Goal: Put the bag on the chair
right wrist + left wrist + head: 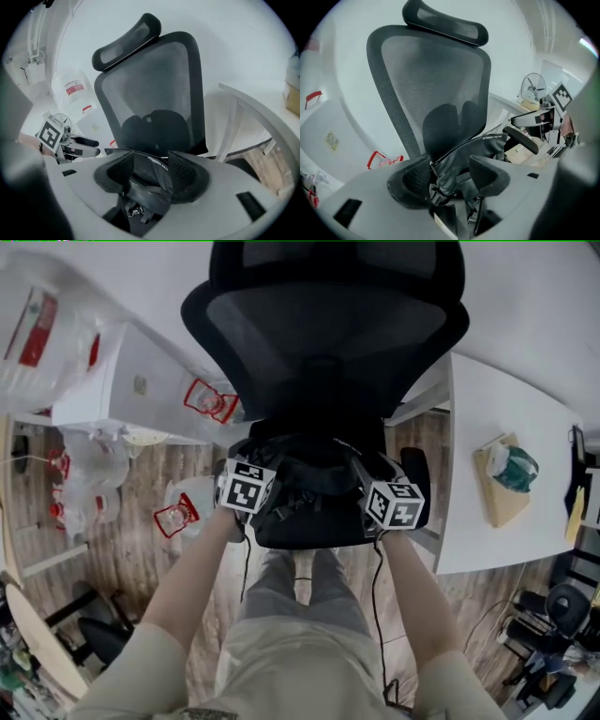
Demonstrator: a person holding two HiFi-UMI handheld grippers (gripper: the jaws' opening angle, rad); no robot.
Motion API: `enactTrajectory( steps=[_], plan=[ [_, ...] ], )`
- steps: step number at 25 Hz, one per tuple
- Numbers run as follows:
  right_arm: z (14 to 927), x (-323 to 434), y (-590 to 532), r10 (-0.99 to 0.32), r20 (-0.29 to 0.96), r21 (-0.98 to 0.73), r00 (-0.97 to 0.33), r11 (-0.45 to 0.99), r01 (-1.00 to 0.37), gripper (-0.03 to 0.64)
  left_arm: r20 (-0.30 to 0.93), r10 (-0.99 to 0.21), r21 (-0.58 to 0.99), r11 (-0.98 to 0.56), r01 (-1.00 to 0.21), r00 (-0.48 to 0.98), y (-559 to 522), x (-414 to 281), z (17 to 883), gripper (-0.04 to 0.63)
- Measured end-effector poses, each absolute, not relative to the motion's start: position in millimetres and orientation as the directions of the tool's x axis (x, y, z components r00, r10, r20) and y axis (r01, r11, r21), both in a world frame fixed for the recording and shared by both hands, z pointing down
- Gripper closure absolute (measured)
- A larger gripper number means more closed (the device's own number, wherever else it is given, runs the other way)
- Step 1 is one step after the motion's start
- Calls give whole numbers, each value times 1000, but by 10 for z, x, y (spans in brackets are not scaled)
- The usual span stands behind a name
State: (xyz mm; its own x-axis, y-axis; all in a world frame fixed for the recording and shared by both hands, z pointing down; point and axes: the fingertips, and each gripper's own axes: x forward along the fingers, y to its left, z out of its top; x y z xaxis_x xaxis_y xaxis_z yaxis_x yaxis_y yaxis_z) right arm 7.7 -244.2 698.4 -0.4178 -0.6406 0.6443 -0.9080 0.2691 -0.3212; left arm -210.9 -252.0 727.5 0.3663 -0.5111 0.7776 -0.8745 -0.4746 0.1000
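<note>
Biggest thing here is the black mesh office chair [323,324], pulled in next to the white counter [473,521] on the right. The black bag [309,491] looks like it's sitting on the seat, right up against the bottom of the backrest, so I'd say the placing bit is basically done and this is the let-go step.

Left claw [449,177] is spread wide. A fold of the bag and its strap buckles stand between the pads, but they aren't squeezing it. Same on the other side: the right claw [151,174] is gaping, with the bag's top edge in the gap but not pinched.

Next move, I reckon, is just backing both claws straight off toward the person without snagging those dangling straps. The bag looks soft and a bit slumped, so I'd check it doesn't slide off the front of the seat.
</note>
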Motion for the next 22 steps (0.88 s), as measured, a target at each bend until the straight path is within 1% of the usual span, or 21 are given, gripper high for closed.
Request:
enactTrajectory(
  steps=[5, 8, 12, 14, 17, 19, 22],
  plan=[
    [6369, -53, -2400, -663, 579, -299, -475, 370, -880, 444, 746, -558, 68, -478, -876, 363, -2470, -2140, 6851, 330],
    [5986, -73, -2359, -682, 534, -298, -500, 402, -866, 477, 717, -598, 48, -470, -881, 358, -2447, -2166, 6547, 355],
    [5496, -75, -2268, -700, 483, -292, -526, 438, -850, 518, 660, -661, 17, -462, -887, 357, -2414, -2185, 6071, 416],
    [5257, -91, -2219, -710, 457, -287, -536, 453, -844, 539, 624, -696, -5, -458, -889, 355, -2399, -2204, 5806, 434],
    [4917, -131, -2129, -723, 413, -276, -553, 480, -833, 559, 560, -761, -93, -449, -889, 326, -2358, -2237, 5380, 480],
    [4694, -153, -2072, -734, 380, -257, -563, 501, -826, 569, 510, -796, -140, -450, -882, 325, -2318, -2220, 5091, 497],
    [4351, -180, -2001, -751, 327, -232, -574, 525, -819, 577, 442, -827, -161, -454, -877, 347, -2260, -2177, 4700, 511]
  ],
)
